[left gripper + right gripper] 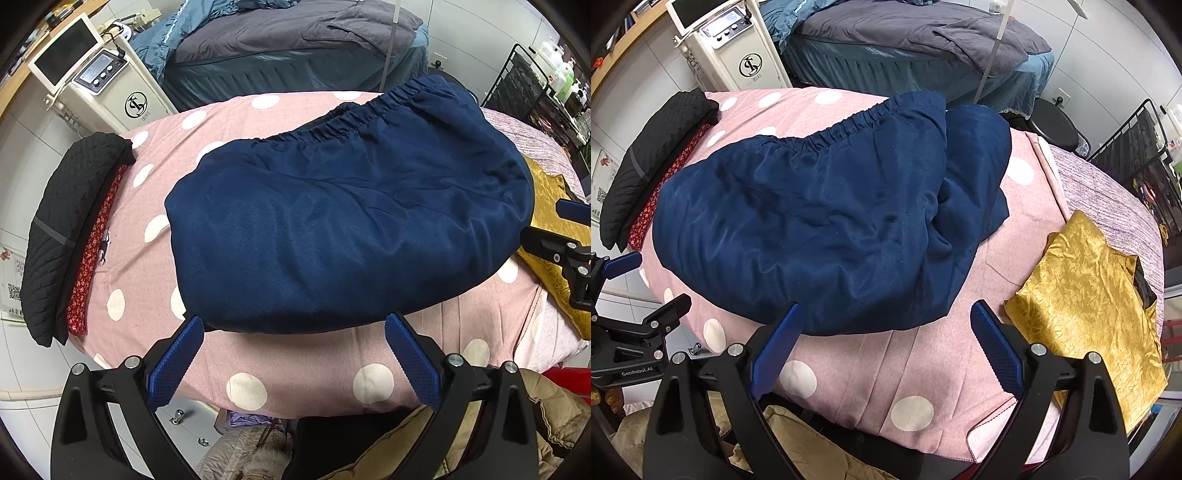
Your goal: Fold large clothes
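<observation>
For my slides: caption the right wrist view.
Open right tongs hover before a navy garment on the polka-dot bed.

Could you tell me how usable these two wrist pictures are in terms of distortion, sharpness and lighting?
Left wrist view: strong fisheye bowing with dark corners; the navy garment is sharp and evenly lit, the left gripper open at its near hem. Right wrist view: same bowing; soft indoor light, mild sheen on the gold fabric, no blur; the right gripper is open.
</observation>
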Demonstrator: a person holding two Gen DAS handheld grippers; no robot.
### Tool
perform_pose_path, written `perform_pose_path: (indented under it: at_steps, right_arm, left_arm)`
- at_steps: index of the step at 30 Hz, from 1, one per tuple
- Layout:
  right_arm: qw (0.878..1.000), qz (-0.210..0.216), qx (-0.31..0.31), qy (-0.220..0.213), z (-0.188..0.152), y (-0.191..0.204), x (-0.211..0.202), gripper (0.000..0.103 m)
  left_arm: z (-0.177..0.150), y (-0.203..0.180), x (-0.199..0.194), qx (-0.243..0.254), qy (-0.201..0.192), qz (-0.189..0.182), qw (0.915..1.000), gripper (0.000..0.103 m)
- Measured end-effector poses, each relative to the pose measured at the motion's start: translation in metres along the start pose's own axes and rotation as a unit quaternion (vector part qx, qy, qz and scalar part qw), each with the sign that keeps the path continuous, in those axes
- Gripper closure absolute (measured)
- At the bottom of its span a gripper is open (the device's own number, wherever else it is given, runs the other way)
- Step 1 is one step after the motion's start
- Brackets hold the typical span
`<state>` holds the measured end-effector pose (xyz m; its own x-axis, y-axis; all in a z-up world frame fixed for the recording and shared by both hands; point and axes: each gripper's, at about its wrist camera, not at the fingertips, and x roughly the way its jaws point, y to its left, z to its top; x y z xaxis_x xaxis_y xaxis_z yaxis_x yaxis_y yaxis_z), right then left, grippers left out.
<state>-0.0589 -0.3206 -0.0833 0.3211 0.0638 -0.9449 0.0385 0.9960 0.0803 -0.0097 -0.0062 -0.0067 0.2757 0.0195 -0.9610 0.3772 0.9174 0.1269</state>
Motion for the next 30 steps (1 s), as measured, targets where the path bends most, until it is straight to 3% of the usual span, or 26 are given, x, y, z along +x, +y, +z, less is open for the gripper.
perform_pose_path:
  at_steps: [30]
  right_arm:
    - [1.000, -0.001, -0.004, 0.000, -0.0056, -0.0017, -0.0003, 0.012]
  left_arm:
    - [-0.0077, -0.0033, 0.0014, 0.000, 0.007, 0.004, 1.0000, 0.006]
